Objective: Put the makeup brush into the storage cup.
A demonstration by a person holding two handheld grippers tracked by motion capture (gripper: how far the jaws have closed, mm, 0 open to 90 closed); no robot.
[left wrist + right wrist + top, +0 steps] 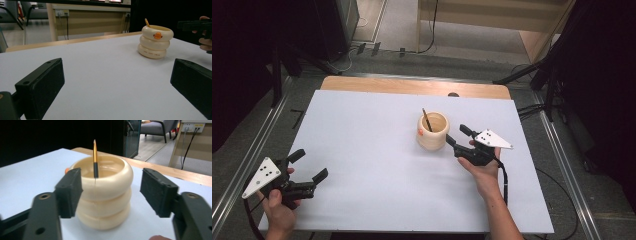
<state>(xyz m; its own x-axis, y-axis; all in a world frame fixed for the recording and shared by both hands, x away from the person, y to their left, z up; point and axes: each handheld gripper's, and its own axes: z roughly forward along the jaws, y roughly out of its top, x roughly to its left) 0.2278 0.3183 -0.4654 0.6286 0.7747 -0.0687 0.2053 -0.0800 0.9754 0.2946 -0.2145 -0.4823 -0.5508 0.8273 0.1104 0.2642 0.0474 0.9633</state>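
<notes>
Cup (432,131), cream, 3 stacked glossy rings; both claws apart, right claw (456,136) beside it.

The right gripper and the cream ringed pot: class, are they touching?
Cannot tell. In the right gripper view, the right gripper stands open around the cream ringed pot; white table shows beside one jaw, but the other overlaps the pot's edge.

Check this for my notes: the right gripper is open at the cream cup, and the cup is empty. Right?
Not quite. The right gripper is open at the cup, but the cup is not empty: a thin stick with an orange top stands in it, as the right gripper view shows.
</notes>
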